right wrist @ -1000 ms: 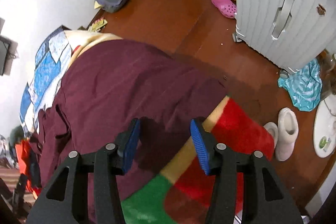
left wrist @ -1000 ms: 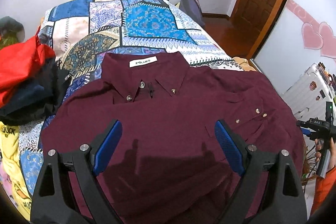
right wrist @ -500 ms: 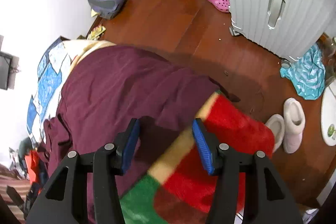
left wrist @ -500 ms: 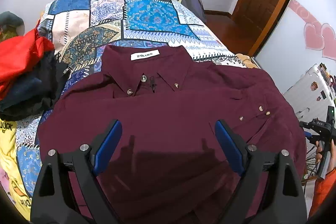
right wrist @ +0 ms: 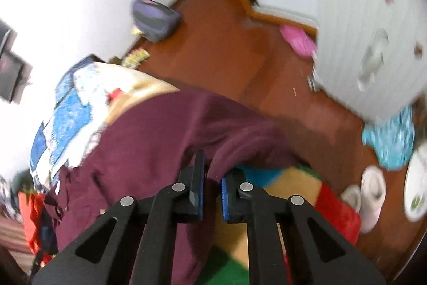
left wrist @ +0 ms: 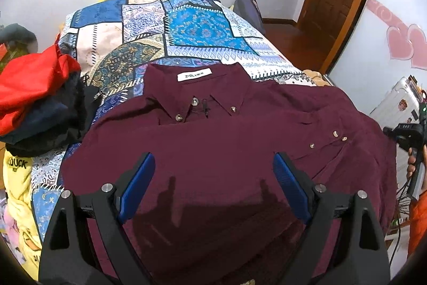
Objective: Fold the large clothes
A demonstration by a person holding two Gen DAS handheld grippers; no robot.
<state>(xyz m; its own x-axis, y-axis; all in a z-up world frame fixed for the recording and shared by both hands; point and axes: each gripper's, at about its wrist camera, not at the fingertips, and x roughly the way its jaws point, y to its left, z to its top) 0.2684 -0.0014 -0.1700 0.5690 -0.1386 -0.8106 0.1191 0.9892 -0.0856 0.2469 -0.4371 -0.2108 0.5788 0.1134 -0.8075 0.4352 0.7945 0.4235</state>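
A dark maroon button-up shirt (left wrist: pixel 213 151) lies spread front up on the bed, collar and white label toward the far end. My left gripper (left wrist: pixel 213 178) hovers over its lower middle, open wide and empty. My right gripper (right wrist: pixel 212 178) is shut on the shirt's side edge (right wrist: pixel 234 146) at the bed's right side, and the cloth bunches up between the blue pads. The right gripper also shows at the far right of the left wrist view (left wrist: pixel 408 135), beside the shirt's right side.
A patchwork bedspread (left wrist: pixel 192 28) covers the bed. A pile of red and dark clothes (left wrist: pixel 34 98) lies at the left. A multicoloured blanket (right wrist: pixel 293 199) hangs at the bed's near side. On the floor are a white suitcase (right wrist: pixel 373 31), slippers (right wrist: pixel 371 194) and a pink shoe (right wrist: pixel 299 40).
My right gripper has closed from open onto the shirt's edge and the cloth now bunches up. My left gripper has stayed open over the shirt, drawing back slightly.
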